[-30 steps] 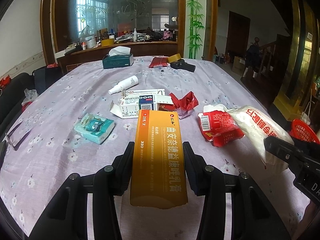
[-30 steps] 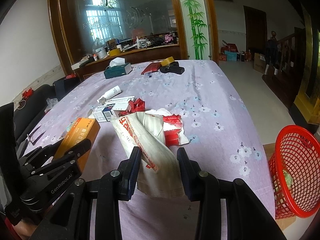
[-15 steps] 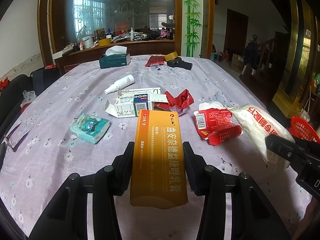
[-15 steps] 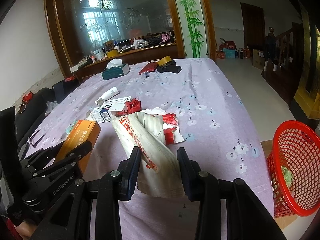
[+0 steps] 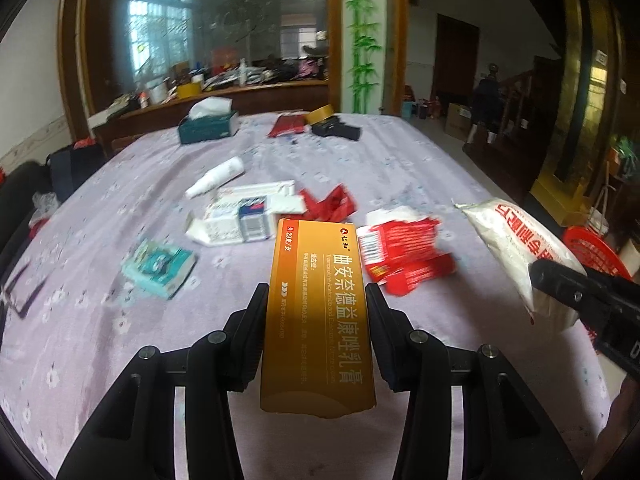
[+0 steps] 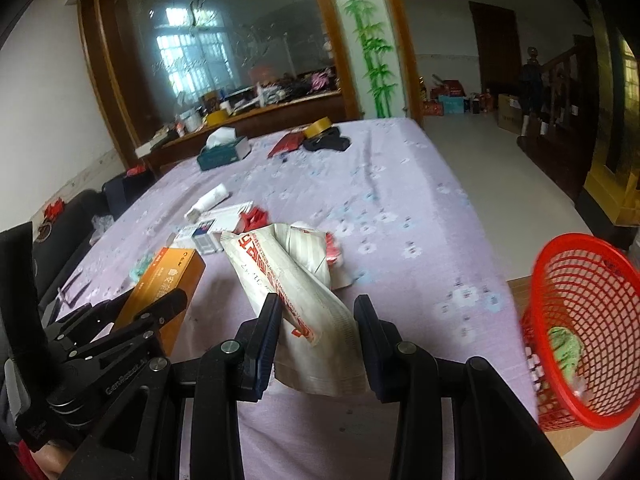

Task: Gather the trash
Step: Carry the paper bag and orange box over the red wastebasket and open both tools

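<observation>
**Both hands loaded, drifting toward the bin**

Since a second ago the right wrist view has slid sideways: the red basket (image 6: 580, 332) now sits larger and nearer its right edge, and more of it shows. Grips are unchanged in both views.

Left gripper (image 5: 316, 332): jaws closed against the long sides of the orange carton (image 5: 320, 312), which stands out forward between them, clear of the tablecloth (image 5: 100, 216). Right gripper (image 6: 316, 340): jaws pinched on the lower end of the white bag with red print (image 6: 296, 292), which is crumpled and sticks up and away from the jaws. In the left wrist view that same bag (image 5: 516, 248) hangs at the right, above the table edge.

Step in hand, as I read it: carry phase. Two pieces of trash are lifted; neither is yet over the basket, which stands off the table's right side on what looks like cardboard, with something green already in it.

Next move calls for swinging the right hand over the basket rim before letting go; the bag is limp and wide, so it should hang well inside the rim. Carton follows from the left hand.

On the table yet to collect: red torn packet (image 5: 404, 256), red wrapper (image 5: 332, 204), white opened box (image 5: 240, 220), teal tissue pack (image 5: 160, 268).
</observation>
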